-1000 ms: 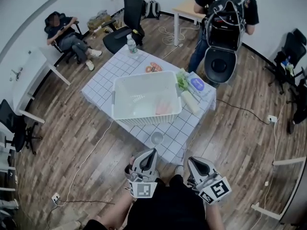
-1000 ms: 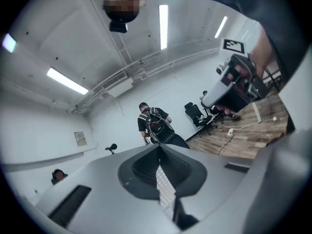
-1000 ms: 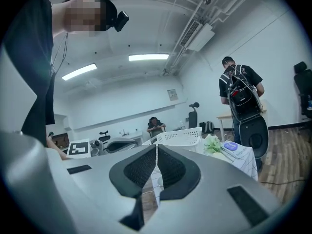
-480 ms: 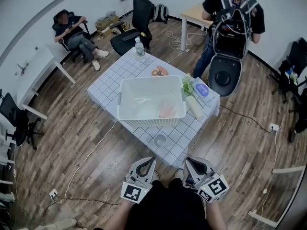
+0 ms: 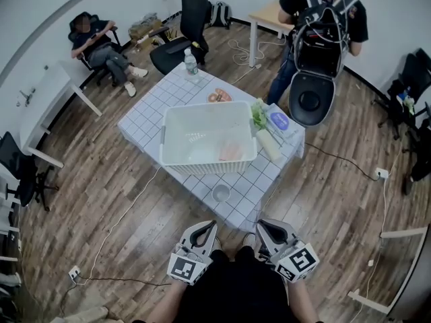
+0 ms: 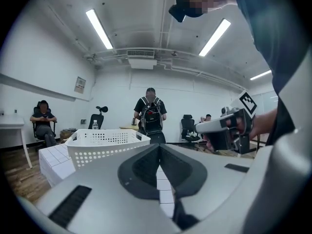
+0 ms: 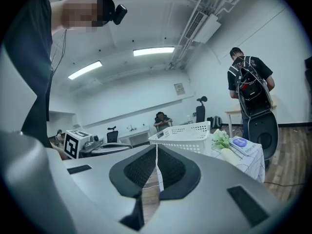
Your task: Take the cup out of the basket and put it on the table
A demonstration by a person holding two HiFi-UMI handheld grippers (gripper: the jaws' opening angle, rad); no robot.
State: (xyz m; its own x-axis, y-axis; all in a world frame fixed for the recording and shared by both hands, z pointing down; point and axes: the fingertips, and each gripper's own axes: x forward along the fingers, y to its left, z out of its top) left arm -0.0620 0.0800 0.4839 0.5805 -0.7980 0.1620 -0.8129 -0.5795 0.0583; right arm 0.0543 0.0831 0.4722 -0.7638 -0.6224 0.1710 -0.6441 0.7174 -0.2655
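Wood-plank flooring surrounds a small table (image 5: 145, 116) covered with a white grid-patterned cloth. On that cloth stands the cup (image 5: 220, 194), a small pale one, upright, outside the basket and near the table's closest corner. It is apart from the basket's near wall and touches nothing else.

The white perforated basket (image 5: 207, 165) sits in the middle of the table, and a pinkish item (image 5: 230, 151) lies inside it toward its right side. To the basket's right lie a pale cylinder-shaped item (image 5: 269, 144), a bunch of greens (image 5: 257, 115) and a packet with a blue label (image 5: 278, 120). Beyond the basket are an orange-red packet (image 5: 217, 96) and, at the far corner, a water bottle (image 5: 190, 62).

Both tools are held low, close to the person's body and well apart from the table and the cup. The left gripper (image 5: 207, 226) has its jaws pressed together with nothing between them, as its own view shows. The right gripper (image 5: 265, 225) is likewise closed and empty, with only a hairline seam between its pads.

Farther out, a person with a backpack (image 5: 322, 19) stands beside the table's far right corner, and another person (image 5: 101, 46) sits in a chair by the wall.
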